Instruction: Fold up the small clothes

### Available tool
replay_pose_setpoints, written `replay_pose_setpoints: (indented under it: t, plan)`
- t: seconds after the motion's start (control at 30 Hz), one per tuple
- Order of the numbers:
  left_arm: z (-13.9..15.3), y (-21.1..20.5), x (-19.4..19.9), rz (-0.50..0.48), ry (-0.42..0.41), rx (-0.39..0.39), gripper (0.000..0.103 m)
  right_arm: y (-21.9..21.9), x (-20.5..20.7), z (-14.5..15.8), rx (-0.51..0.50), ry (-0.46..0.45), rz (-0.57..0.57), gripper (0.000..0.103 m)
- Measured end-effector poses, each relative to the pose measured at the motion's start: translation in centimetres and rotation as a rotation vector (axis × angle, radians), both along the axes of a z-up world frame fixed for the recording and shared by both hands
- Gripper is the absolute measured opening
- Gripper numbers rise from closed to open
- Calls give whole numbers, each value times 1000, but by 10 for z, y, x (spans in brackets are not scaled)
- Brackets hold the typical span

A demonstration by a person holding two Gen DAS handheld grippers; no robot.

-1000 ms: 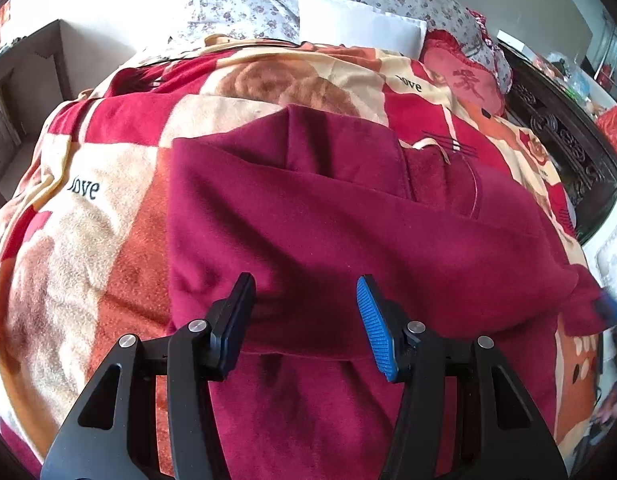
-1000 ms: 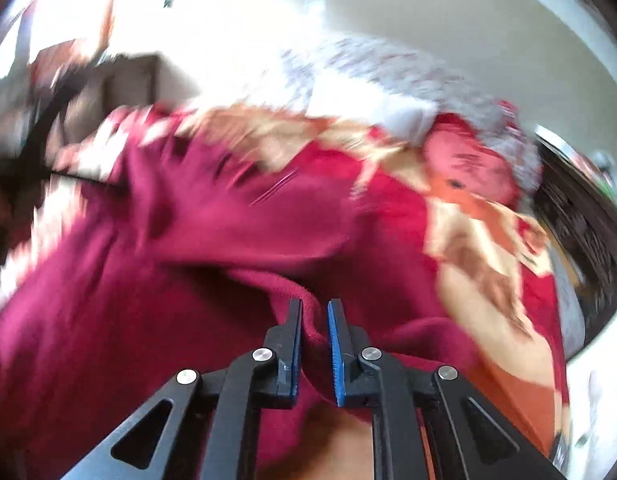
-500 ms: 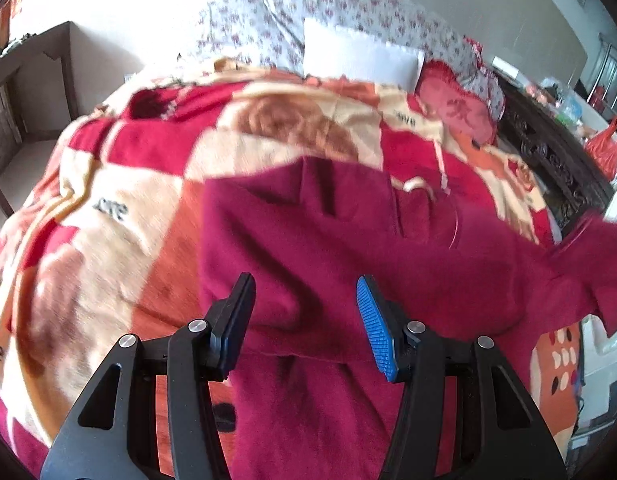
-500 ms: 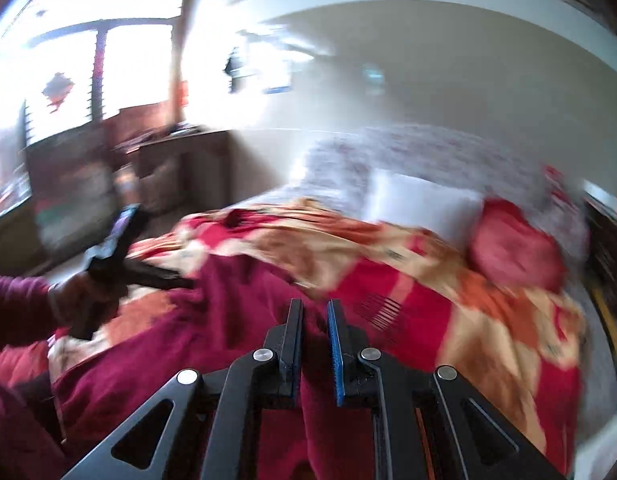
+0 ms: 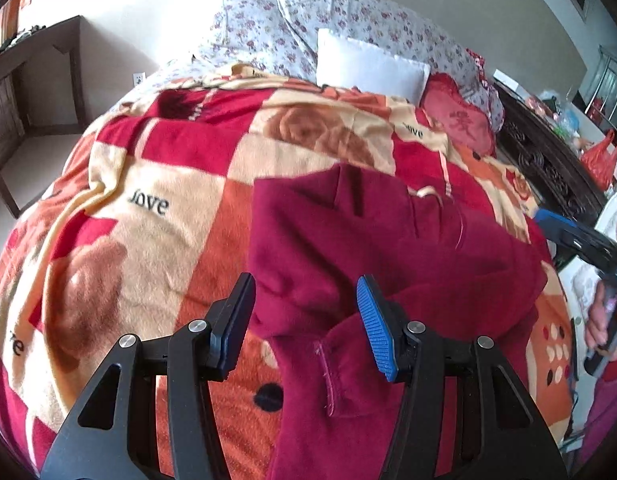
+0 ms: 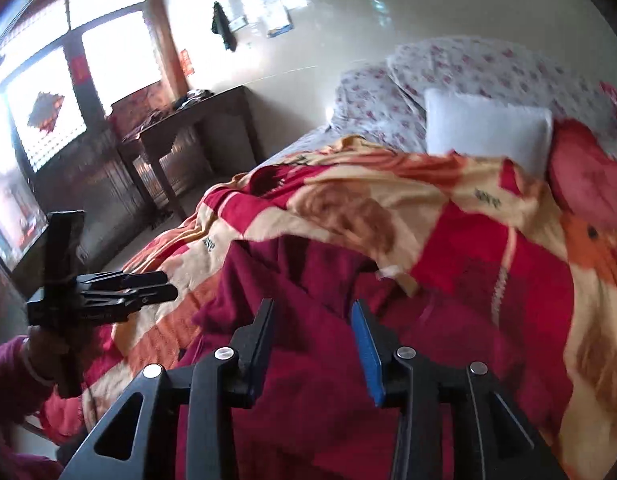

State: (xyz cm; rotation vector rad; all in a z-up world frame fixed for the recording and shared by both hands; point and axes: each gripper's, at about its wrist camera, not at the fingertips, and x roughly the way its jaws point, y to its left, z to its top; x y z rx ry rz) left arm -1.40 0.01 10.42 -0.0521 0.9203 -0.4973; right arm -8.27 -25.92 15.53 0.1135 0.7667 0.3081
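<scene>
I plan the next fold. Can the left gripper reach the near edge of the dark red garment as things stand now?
Probably yes. The left gripper is open above the dark red garment, which lies flat on the patterned blanket; nothing lies between them. The right gripper, its jaws opening, holds nothing and stays aside.

Daylight floods both views. The tall wood-framed window (image 6: 68, 92) at the upper left of the right wrist view is blown out to white glare. That view is smeared with motion blur; the left wrist view is sharper. Fisheye curvature darkens every corner.
</scene>
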Motion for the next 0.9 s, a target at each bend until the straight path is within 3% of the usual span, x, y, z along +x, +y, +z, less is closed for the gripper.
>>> replay_pose_setpoints:
  t: [0.1, 0.23, 0.3, 0.43, 0.53, 0.63, 0.9]
  plan:
    - [-12, 0, -5, -20, 37, -17, 53, -9, -37, -8, 10, 22, 5, 44]
    - [-32, -6, -20, -62, 94, -12, 53, -4, -74, -51, 37, 132, 3, 45]
    - [-39, -11, -30, -79, 103, 19, 53, -1, -77, -77, 76, 198, -21, 45]
    - [-49, -12, -44, -80, 114, 56, 53, 4, -67, -110, 239, 245, -36, 45]
    - [-53, -9, -48, -83, 136, 56, 53, 16, -50, -131, 202, 296, -47, 45]
    - [-51, -5, -48, -74, 119, 53, 53, 19, -36, -131, 280, 273, -39, 45]
    - [-28, 15, -31, -24, 77, 2, 53, 40, 29, -77, 237, 153, 41, 45]
